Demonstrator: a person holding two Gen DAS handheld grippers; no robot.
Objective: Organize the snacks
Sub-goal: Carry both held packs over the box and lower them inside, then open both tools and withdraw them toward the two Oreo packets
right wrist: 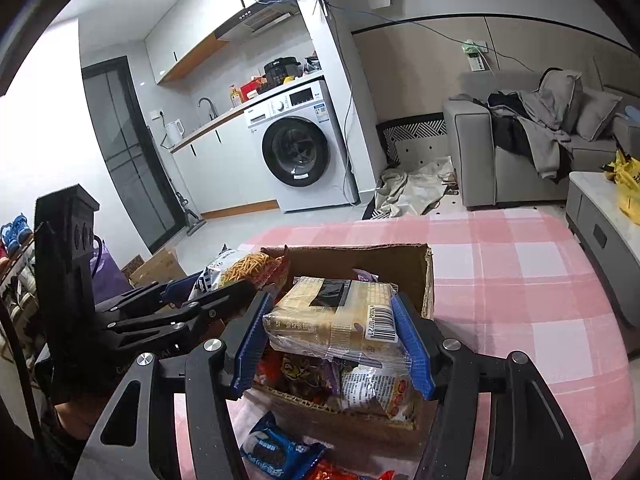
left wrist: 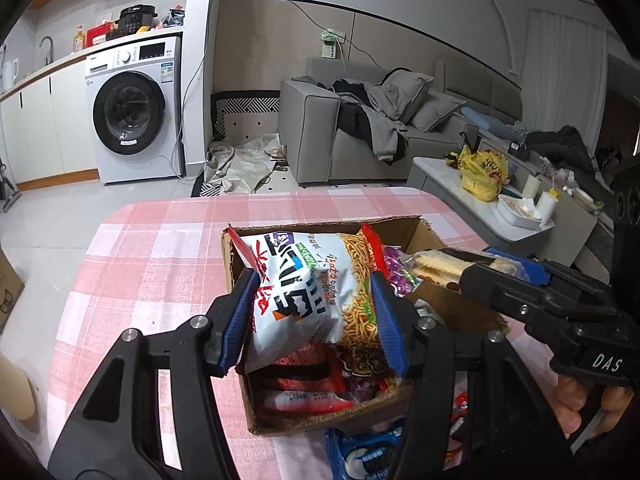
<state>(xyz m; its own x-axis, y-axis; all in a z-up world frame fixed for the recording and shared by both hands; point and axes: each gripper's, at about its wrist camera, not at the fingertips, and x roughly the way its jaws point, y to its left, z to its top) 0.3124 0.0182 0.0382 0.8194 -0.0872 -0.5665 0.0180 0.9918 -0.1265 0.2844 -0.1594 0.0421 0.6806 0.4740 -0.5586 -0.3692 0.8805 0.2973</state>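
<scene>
Overhead, a noodle-snack bag (left wrist: 316, 292) is being pinched by the left gripper (left wrist: 316, 312) above the cardboard box (left wrist: 404, 228) — a cracker pack (right wrist: 336, 316) by the right gripper (right wrist: 336, 340); the packets beneath are being partly hidden.

Box (right wrist: 360, 264): raw brown cardboard, matt, torn corrugated edges. Noodle bag (left wrist: 308, 284): glossy printed plastic film, crinkled. Cracker pack (right wrist: 340, 316): clear shiny wrap, paper barcode label. Cookie pack (right wrist: 276, 450): glossy blue foil. Tablecloth (right wrist: 520, 280): pink checked cloth, matt, soft weave. Left gripper (left wrist: 316, 320) and right gripper (right wrist: 336, 340): matt black plastic, ribbed blue pads, bright metal pins.
</scene>
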